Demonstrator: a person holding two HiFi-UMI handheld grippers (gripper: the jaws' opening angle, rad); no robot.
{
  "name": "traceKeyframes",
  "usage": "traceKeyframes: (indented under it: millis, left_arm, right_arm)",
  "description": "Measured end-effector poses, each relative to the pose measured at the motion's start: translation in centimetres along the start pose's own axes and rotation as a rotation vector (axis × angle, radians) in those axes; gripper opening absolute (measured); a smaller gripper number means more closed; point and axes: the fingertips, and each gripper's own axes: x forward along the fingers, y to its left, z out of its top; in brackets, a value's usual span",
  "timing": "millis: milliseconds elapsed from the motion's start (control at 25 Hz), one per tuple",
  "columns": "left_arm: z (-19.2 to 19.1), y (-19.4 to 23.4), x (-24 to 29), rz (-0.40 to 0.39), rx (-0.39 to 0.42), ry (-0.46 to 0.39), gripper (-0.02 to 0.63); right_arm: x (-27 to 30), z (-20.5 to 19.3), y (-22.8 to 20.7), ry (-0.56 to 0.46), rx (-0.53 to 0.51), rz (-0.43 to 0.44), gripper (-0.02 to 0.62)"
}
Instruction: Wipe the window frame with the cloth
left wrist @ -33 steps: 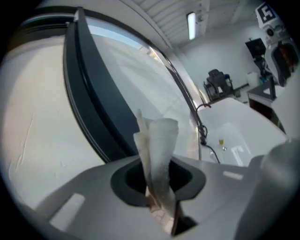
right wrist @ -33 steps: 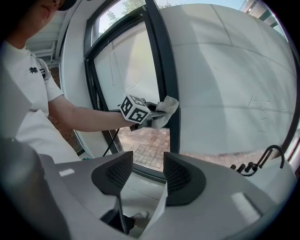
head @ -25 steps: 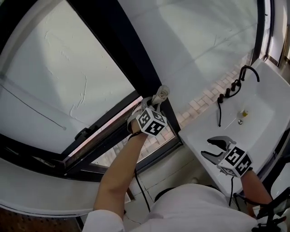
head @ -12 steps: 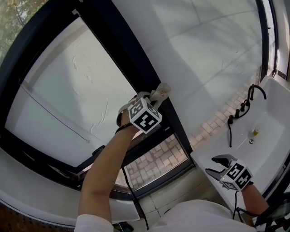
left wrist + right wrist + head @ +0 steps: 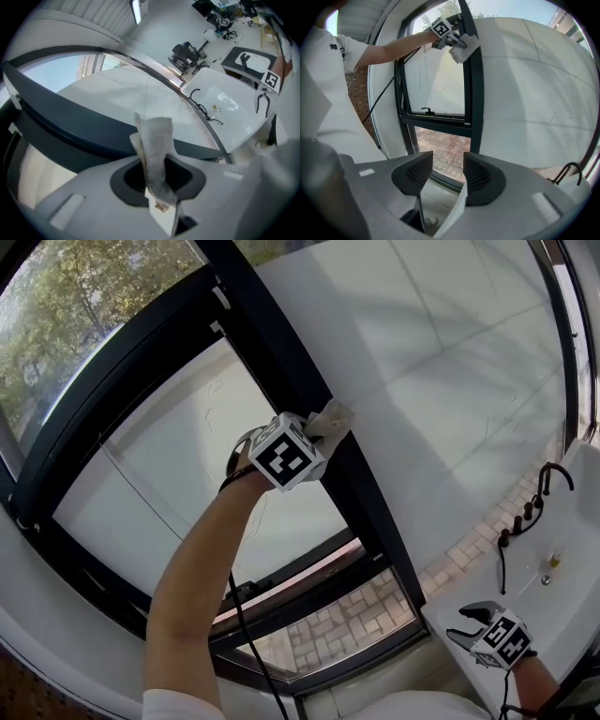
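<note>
Left gripper (image 5: 317, 435) is reaching way up the dark vertical post of the window frame (image 5: 272, 334). Its fingers are clamped on a pale folded cloth (image 5: 154, 140) that sticks out past the tips and looks pressed against the post's right edge, next to the white wall. My main worry is that only a narrow strip of cloth is pinched, so a firm drag along the post could tug it loose and drop it. If the loose end folds back instead, the hard fingertips would scrape the frame rather than the fabric. With the arm stretched that high I'd also guess pressure is hard to keep even, so the cloth could slide off the post onto the glass or the wall and skip patches. The black cable (image 5: 236, 615) hangs down along the forearm near the sash handle (image 5: 246, 590) — a snag there would jerk the whole stroke. The right gripper (image 5: 472, 619) sits low by the white sink (image 5: 577, 559), fingers (image 5: 415, 173) apart with nothing between them. Leaning further into the reach could knock it into the black faucet (image 5: 555, 474) — easy to miss while looking up.
</note>
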Motion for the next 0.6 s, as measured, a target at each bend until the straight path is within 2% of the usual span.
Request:
traceKeyframes:
  millis: [240,440,520,600]
  left_arm:
    - [2.0,9.1,-5.2,0.127,0.028,0.016,0.097]
    - [2.3,17.5,-10.0,0.318,0.085,0.111,0.100]
    - [2.4,19.3,-11.3,0.325,0.049,0.149,0.104]
    - [2.3,19.8,-12.1,0.278,-0.024,0.182,0.104]
  right_arm:
    - [0.2,0.5,-0.7,-0.006,-0.006,-0.002,0.204]
    - [0.5,0.6,-1.2,-0.008,-0.006,-0.010,0.204]
    - [0.7,0.9,-1.2,-0.008,-0.012,-0.007,0.204]
    - [0.7,1.3,-1.0,-0.009,-0.018,0.002,0.204]
